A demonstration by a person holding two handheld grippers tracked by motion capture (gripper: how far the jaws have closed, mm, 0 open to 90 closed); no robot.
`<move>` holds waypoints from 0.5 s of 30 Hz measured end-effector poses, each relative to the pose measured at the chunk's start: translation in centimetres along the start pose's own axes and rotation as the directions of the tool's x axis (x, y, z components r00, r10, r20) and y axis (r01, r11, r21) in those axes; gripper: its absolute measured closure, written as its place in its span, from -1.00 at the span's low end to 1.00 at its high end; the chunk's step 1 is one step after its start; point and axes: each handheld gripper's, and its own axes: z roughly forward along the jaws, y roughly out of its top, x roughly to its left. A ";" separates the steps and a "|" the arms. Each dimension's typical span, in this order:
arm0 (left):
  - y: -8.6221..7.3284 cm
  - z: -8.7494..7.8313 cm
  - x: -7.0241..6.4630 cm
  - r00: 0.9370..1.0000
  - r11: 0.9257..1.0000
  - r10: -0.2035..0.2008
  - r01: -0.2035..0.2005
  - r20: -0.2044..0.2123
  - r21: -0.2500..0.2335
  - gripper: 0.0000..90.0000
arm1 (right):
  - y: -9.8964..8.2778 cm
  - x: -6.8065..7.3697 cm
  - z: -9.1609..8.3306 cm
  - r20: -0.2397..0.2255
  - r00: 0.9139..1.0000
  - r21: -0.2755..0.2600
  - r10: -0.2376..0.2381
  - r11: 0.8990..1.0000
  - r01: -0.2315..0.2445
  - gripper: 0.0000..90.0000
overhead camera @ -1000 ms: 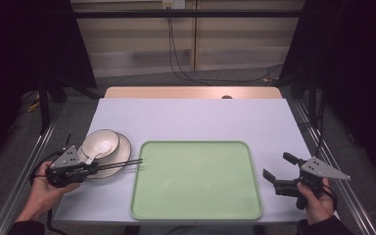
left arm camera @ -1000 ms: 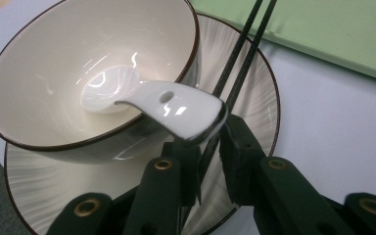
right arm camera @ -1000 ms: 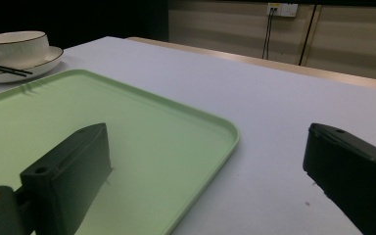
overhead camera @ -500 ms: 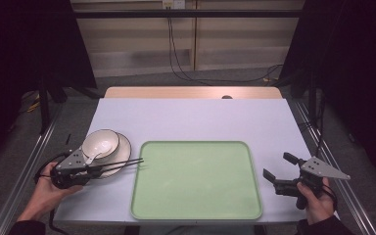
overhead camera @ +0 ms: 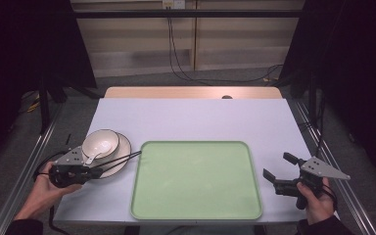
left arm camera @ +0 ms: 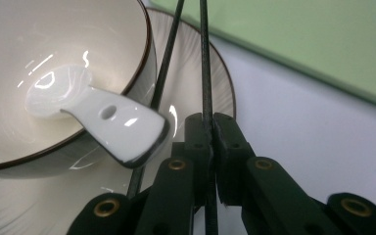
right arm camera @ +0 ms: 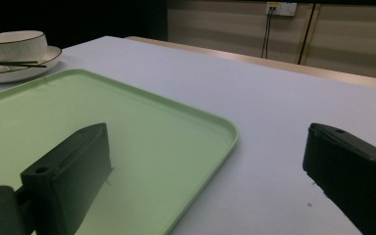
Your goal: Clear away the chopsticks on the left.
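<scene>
A cream bowl [overhead camera: 100,142] sits on a ribbed plate [overhead camera: 126,143] at the table's left, with a white spoon [left arm camera: 107,117] leaning out of the bowl. Two thin black chopsticks [overhead camera: 122,159] lie across the plate's near rim and point toward the green tray [overhead camera: 196,181]. My left gripper [overhead camera: 98,171] lies low beside the plate. Its jaws have just been closing and are shut [left arm camera: 209,122] on one chopstick [left arm camera: 204,63]. The other chopstick [left arm camera: 166,63] runs just to the left of them. My right gripper [overhead camera: 277,165] stands open [right arm camera: 208,147] to the right of the tray, with nothing between its jaws.
The white table [overhead camera: 191,117] has bare room behind the tray and on its right. A wooden strip [overhead camera: 191,92] runs along its far edge. Metal rails [overhead camera: 323,147] flank both sides. From the right gripper view the bowl [right arm camera: 14,44] and plate [right arm camera: 10,73] stand beyond the tray [right arm camera: 78,112].
</scene>
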 end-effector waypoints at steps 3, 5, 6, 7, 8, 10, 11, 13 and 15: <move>0.2 -0.3 -0.4 0.999 0.999 -0.036 0.036 0.001 -0.019 0.91 | 0.0 0.1 0.0 -0.007 1.000 -0.005 -0.004 1.000 0.003 -0.92; 0.4 -0.6 -0.6 0.999 0.998 -0.053 0.053 0.001 -0.029 0.91 | 0.0 0.1 0.0 -0.004 1.000 -0.012 -0.006 1.000 0.006 -0.92; 0.4 -0.6 -0.7 0.998 0.997 -0.066 0.066 0.001 -0.042 0.91 | 0.0 0.1 0.0 -0.007 1.000 -0.009 -0.007 1.000 0.006 -0.92; 0.5 -0.8 -0.8 0.997 0.997 -0.074 0.073 -0.007 -0.036 0.91 | 0.0 0.0 0.0 -0.007 1.000 -0.009 -0.006 1.000 0.006 -0.92; 0.5 -0.8 -0.8 0.997 0.997 -0.074 0.073 -0.007 -0.036 0.91 | 0.0 0.0 0.0 -0.007 1.000 -0.009 -0.006 1.000 0.006 -0.92; 0.6 -1.0 -1.4 0.994 0.992 -0.109 0.109 0.002 -0.065 0.90 | 0.1 0.1 -0.1 -0.009 1.000 -0.014 -0.004 1.000 0.004 -0.92; 0.7 -1.2 -1.7 0.994 0.992 -0.110 0.110 -0.006 -0.064 0.91 | 0.1 0.1 -0.1 -0.009 1.000 -0.016 -0.005 1.000 0.005 -0.92; 0.9 -1.5 -2.3 0.991 0.987 -0.137 0.136 -0.005 -0.085 0.90 | 0.1 0.1 -0.1 -0.010 1.000 -0.019 -0.006 1.000 0.006 -0.92; 1.1 -1.9 -2.8 0.988 0.983 -0.152 0.150 -0.004 -0.104 0.91 | 0.1 0.1 -0.1 -0.012 1.000 -0.025 -0.013 1.000 0.012 -0.93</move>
